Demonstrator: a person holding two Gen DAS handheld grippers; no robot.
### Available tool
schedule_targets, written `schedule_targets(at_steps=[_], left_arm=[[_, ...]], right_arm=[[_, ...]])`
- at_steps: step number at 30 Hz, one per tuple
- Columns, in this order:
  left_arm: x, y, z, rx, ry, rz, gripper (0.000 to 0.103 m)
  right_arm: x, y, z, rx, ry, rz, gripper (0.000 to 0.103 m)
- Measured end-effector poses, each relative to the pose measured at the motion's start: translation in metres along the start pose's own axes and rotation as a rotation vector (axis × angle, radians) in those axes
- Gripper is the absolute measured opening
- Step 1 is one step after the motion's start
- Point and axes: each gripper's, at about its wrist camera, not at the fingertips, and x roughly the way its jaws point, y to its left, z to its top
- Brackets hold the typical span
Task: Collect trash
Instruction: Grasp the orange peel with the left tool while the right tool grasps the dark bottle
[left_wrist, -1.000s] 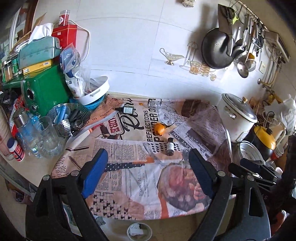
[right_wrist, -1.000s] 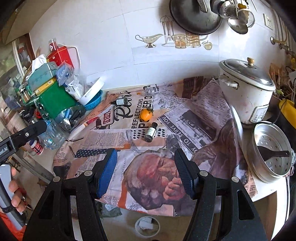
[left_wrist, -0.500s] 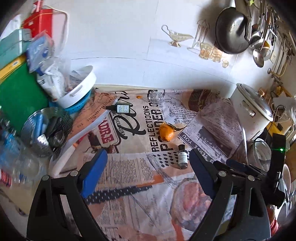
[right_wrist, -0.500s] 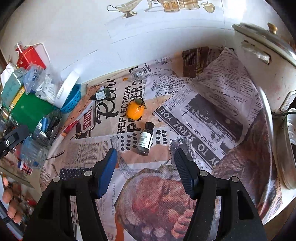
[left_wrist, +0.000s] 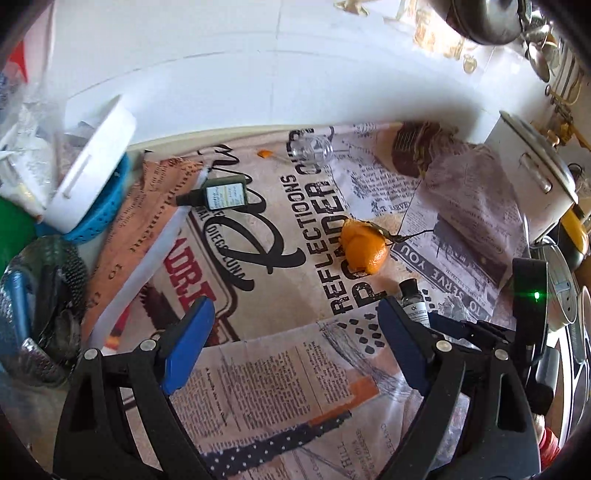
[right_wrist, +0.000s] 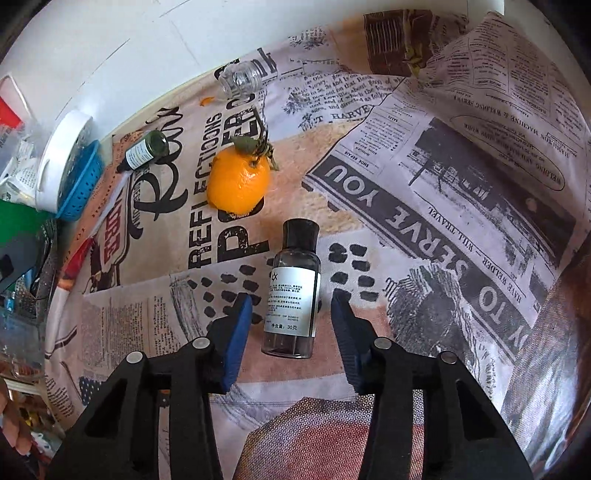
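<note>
A small clear bottle with a black cap and white label (right_wrist: 291, 288) lies on the newspaper-print cloth (right_wrist: 424, 206). My right gripper (right_wrist: 291, 321) is open, its blue pads on either side of the bottle's lower body, not touching. The bottle also shows in the left wrist view (left_wrist: 413, 301). An orange peel with stem (right_wrist: 238, 181) lies just beyond it, also in the left wrist view (left_wrist: 364, 245). A dark green bottle (left_wrist: 214, 194) and a clear jar (left_wrist: 312, 147) lie farther back. My left gripper (left_wrist: 291, 332) is open and empty above the cloth.
A white lid leans on a blue basket (left_wrist: 99, 218) at the left. A metal mesh strainer with utensils (left_wrist: 40, 295) is at the left edge. A white rice cooker (left_wrist: 532, 166) stands at the right. A white tiled wall (left_wrist: 258, 74) is behind.
Both grippers have moved forward and down toward the cloth. My right gripper now straddles the clear bottle, which was ahead of it before. Both stay open.
</note>
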Motion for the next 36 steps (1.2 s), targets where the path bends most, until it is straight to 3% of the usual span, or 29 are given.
schedule_targets(at_steps=[3,7,16,20,24,26,27,29,36], left_arm=[[0.018,-0.007,0.005,0.014,0.022,-0.02,0.09],[0.04,-0.022,0.016,0.043,0.042,-0.044,0.09],[0.112,-0.062,0.031,0.134,0.12,-0.081,0.089],[0.137,-0.074,0.033,0.158,0.156,-0.076,0.079],[0.145,-0.08,0.035,0.162,0.142,-0.057,0.07],[0.15,-0.081,0.036,0.153,0.15,-0.048,0.055],[0.151,-0.082,0.037,0.153,0.154,-0.036,0.053],[0.146,-0.084,0.037,0.162,0.142,-0.018,0.036],[0.099,-0.093,0.025,0.14,0.072,-0.007,0.029]], right_arm=[[0.002,0.006,-0.005,-0.06,-0.012,-0.046,0.027],[-0.004,-0.004,-0.005,-0.066,-0.042,-0.068,0.026],[-0.051,-0.071,-0.006,0.075,-0.141,-0.122,0.026],[-0.073,-0.095,-0.007,0.126,-0.179,-0.158,0.026],[-0.09,-0.108,-0.01,0.158,-0.214,-0.194,0.026],[-0.097,-0.112,-0.013,0.173,-0.227,-0.192,0.026],[-0.1,-0.114,-0.014,0.176,-0.231,-0.19,0.026],[-0.104,-0.117,-0.015,0.177,-0.237,-0.185,0.026],[-0.128,-0.116,-0.021,0.129,-0.273,-0.128,0.026]])
